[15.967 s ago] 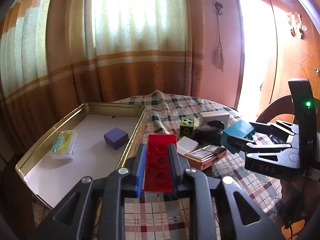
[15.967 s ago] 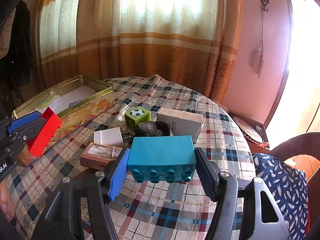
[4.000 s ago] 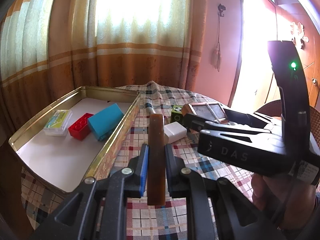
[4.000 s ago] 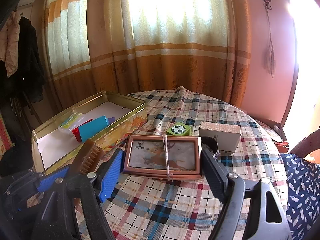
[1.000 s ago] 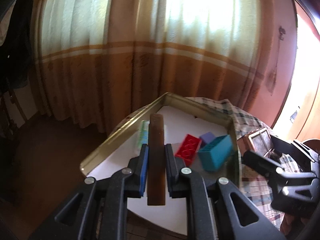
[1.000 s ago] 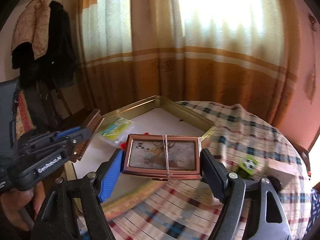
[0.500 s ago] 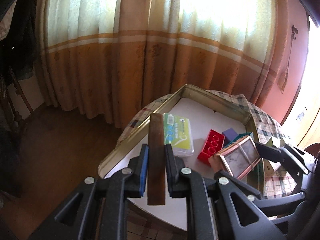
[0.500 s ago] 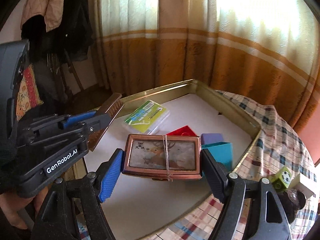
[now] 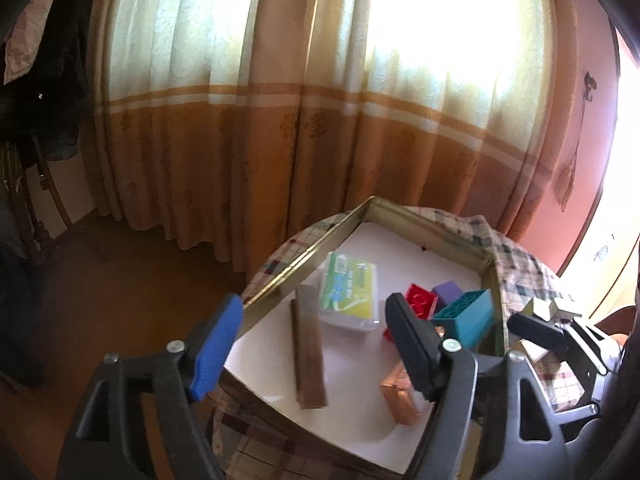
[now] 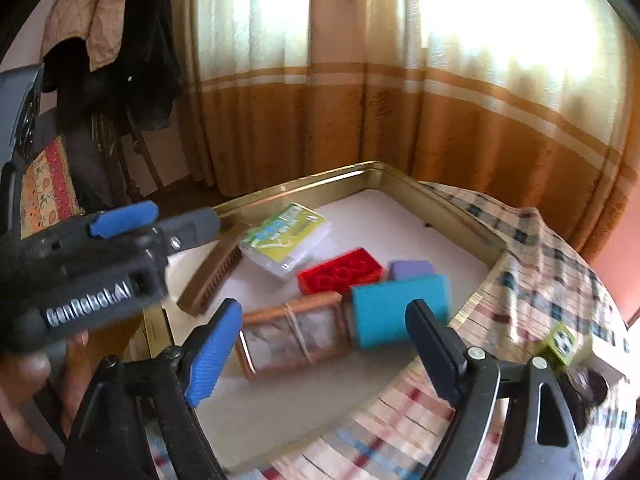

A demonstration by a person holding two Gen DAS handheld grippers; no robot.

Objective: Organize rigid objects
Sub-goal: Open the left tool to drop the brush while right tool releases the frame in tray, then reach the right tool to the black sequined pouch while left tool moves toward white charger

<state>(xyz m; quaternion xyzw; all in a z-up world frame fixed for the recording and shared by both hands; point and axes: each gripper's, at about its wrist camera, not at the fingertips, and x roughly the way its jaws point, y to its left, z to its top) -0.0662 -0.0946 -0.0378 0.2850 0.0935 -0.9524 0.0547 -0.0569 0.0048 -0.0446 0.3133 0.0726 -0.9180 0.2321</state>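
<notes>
Both tools have let go since half a second ago: the brown comb [image 9: 309, 354] that my left tool [image 9: 310, 344] pinched now lies on the white floor of the gold tin [image 9: 308, 254], and the copper picture frame [image 10: 294, 332] that my right tool [image 10: 320, 354] pinched lies there too. Each tool now stands spread wide and carries nothing.

From the right wrist view, the frame is flat just ahead of the right tool, about 12 o'clock, and its long axis runs from 9 to 3 o'clock. Its right end seems to touch the teal block [image 10: 400, 308]. Behind these are the red brick [image 10: 340, 270], the small purple block [image 10: 410, 269] and the clear case with a green label [image 10: 286, 238]. The comb [image 10: 212, 276] lies at 10 o'clock along the left wall of the tin, under the left tool [image 10: 160, 220], with its long axis from near-left to far-right.

I judge that the coming move depends on what is left outside the tin. The green soccer cube [image 10: 562, 344] and a white box [image 10: 604, 356] beside it are on the checked tabletop [image 10: 540, 280] at about 3 o'clock from the right tool, well apart from the tin. The right tool is nearer to them, so I would turn it to the right for the next pick. The view is blurred there, so I cannot tell how the cube is turned.
</notes>
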